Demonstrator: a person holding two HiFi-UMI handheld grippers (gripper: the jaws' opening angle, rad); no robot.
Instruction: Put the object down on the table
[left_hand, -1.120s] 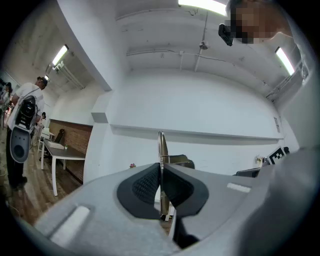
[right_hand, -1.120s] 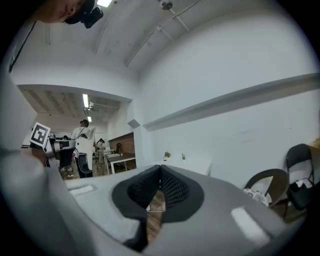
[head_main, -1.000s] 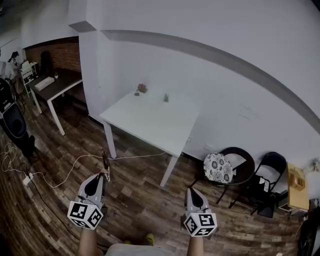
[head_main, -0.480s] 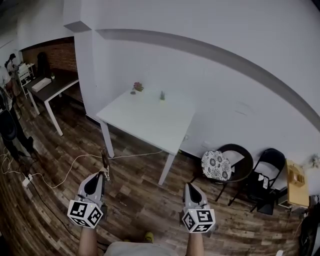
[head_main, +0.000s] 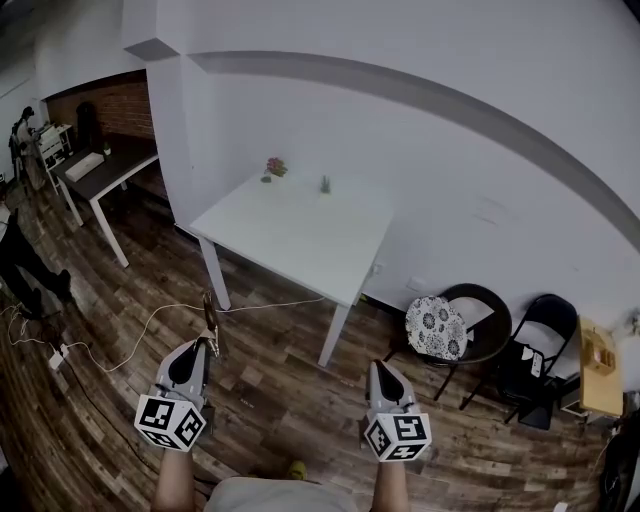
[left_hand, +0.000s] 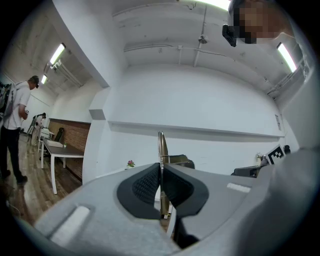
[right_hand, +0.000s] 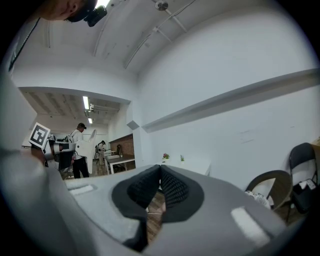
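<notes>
My left gripper (head_main: 204, 347) is shut on a slim metal utensil (head_main: 210, 318) that sticks out past the jaw tips, over the wooden floor. In the left gripper view the utensil (left_hand: 161, 146) rises straight up from between the closed pads of the left gripper (left_hand: 161, 169). My right gripper (head_main: 384, 369) hangs level with it at the right, shut with nothing in it; the right gripper (right_hand: 160, 173) shows its pads pressed together. The white table (head_main: 330, 250) stands ahead of both grippers against the wall, some way off.
Two small plants (head_main: 275, 167) (head_main: 325, 184) sit at the table's far edge. A round chair with a patterned cushion (head_main: 436, 329) and a black folding chair (head_main: 535, 350) stand to the right. A dark desk (head_main: 105, 175), a floor cable (head_main: 120, 350) and a person (head_main: 20, 262) are at the left.
Both grippers keep their places and stay shut. The view has shifted slightly, so the table sits a little further left. The person at the left has walked across the floor.
</notes>
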